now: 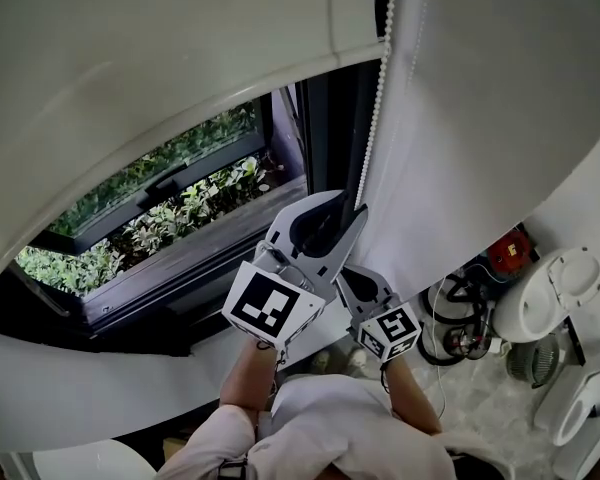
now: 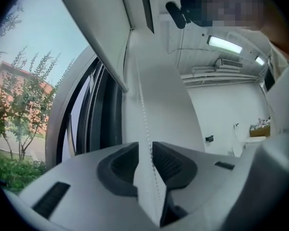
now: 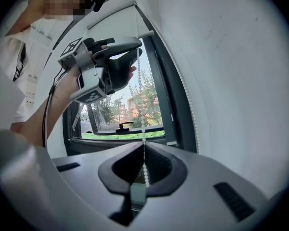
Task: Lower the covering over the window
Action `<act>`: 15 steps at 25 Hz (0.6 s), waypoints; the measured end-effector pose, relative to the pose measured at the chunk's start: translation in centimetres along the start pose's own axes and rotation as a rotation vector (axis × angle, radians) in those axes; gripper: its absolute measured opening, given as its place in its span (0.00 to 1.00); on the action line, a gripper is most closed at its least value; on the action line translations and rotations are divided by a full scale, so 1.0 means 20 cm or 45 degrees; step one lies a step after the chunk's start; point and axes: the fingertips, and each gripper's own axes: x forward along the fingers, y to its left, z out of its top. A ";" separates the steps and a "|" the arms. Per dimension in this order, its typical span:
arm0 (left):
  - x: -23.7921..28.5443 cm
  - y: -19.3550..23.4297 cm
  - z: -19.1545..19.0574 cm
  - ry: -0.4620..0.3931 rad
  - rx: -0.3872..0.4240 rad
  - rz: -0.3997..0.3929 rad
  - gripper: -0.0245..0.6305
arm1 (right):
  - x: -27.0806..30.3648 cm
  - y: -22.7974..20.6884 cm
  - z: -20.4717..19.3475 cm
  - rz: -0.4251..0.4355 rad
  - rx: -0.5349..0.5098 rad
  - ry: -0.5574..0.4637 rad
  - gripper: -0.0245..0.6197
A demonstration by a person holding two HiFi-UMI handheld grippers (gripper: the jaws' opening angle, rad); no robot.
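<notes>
A white roller blind (image 1: pixel 160 78) covers the upper part of the window (image 1: pixel 170 218); its lower edge also shows in the left gripper view (image 2: pixel 96 32). A white bead chain (image 1: pixel 375 118) hangs down the right side of the frame. My left gripper (image 1: pixel 348 206) is raised at the chain, and its jaws stand apart with the chain (image 2: pixel 142 109) running through the gap (image 2: pixel 145 148). Lower down, my right gripper (image 1: pixel 352 273) is shut on the same chain (image 3: pixel 140 100), which is pinched between its pads (image 3: pixel 143 147). From there the left gripper (image 3: pixel 137 57) shows above, open around the chain.
A white wall (image 1: pixel 500 118) runs right of the window. On the floor at the right stand white appliances (image 1: pixel 550 298), a red item (image 1: pixel 505 253) and coiled cables (image 1: pixel 460 318). The white sill (image 1: pixel 80 368) lies below the glass. A window handle (image 3: pixel 125 125) sits on the lower sash.
</notes>
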 end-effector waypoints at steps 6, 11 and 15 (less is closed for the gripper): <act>0.05 -0.03 -0.01 -0.004 0.056 -0.007 0.06 | 0.02 0.01 -0.01 0.005 -0.009 0.014 0.04; 0.02 -0.04 -0.13 0.040 0.008 -0.003 0.06 | 0.02 -0.01 -0.13 -0.013 0.008 0.083 0.04; 0.00 -0.04 -0.19 0.044 -0.001 0.007 0.06 | 0.03 -0.03 -0.19 -0.015 0.017 0.113 0.04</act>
